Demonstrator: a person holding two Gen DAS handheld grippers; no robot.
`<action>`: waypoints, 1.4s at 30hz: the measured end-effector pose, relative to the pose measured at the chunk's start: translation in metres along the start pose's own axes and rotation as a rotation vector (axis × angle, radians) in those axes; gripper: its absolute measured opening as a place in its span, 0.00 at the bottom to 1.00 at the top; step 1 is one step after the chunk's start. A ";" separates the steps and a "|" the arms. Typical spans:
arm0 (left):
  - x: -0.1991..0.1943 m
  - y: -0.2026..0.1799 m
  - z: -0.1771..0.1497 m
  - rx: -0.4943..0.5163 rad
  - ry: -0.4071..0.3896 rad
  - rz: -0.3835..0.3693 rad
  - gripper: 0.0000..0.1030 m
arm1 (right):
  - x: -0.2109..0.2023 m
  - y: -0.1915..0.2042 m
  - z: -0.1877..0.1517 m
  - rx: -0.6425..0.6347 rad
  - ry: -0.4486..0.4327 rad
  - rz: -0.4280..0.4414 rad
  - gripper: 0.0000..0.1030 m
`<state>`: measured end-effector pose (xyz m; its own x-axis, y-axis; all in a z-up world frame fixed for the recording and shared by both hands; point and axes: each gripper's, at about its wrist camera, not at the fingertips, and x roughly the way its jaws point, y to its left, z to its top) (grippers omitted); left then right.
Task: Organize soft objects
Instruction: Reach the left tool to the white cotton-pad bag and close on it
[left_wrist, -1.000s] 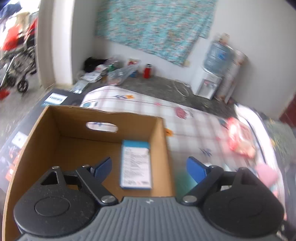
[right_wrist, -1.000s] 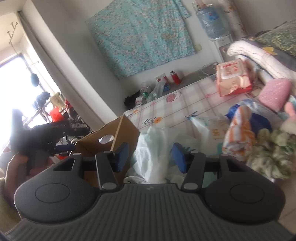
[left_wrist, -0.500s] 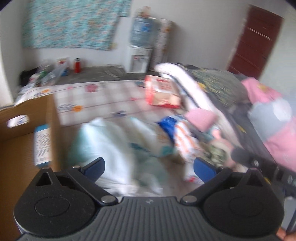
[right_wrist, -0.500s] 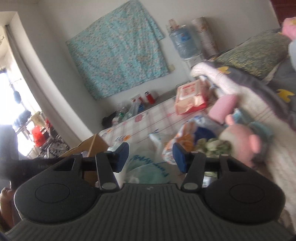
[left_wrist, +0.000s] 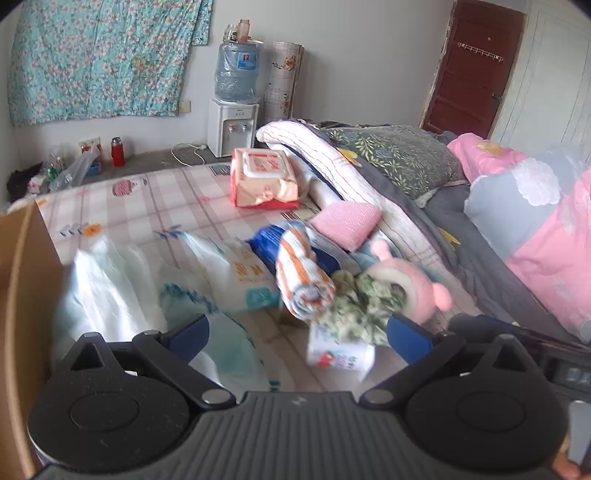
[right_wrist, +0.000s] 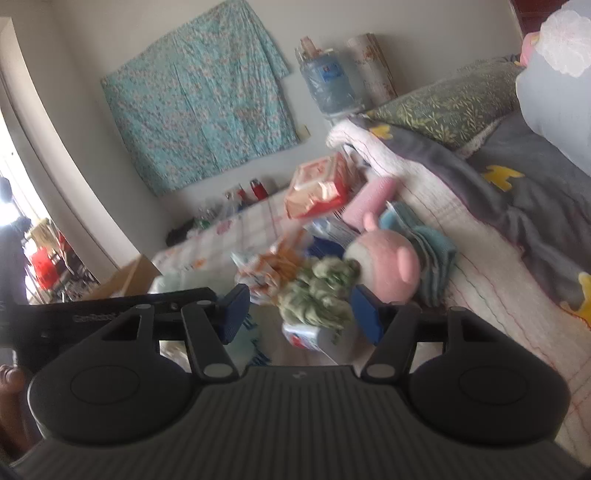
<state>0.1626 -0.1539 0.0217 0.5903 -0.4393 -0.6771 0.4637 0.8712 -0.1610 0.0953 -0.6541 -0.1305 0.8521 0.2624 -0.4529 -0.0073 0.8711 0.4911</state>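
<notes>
Both grippers swing from the cardboard box to the bed's pile; left gripper wide open and empty, right gripper opening, empty, around the green cloth, probably the next pick.

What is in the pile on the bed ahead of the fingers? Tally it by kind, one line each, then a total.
Plastic bags: 2, as far as the blur allows
Rolled orange-striped towel: 1
Green floral cloth bundle: 1
Pink plush toy: 1
Pink pad: 1
Wet-wipe pack: 1
Small white box: 1
Blue packet: 1
Folded light-blue cloth: 1
Total: 10
</notes>
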 end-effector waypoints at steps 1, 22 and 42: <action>0.001 -0.001 -0.005 -0.003 -0.011 -0.011 1.00 | 0.003 -0.004 -0.003 -0.006 0.014 -0.009 0.59; 0.031 0.017 0.023 -0.040 -0.144 0.070 0.57 | 0.083 -0.015 0.064 0.006 0.077 0.047 0.57; 0.159 0.094 0.069 -0.313 0.141 0.216 0.20 | 0.160 0.011 0.076 0.027 0.135 0.145 0.56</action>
<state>0.3457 -0.1566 -0.0517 0.5459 -0.2240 -0.8074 0.1027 0.9742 -0.2008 0.2712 -0.6346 -0.1411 0.7651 0.4396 -0.4706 -0.1097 0.8091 0.5774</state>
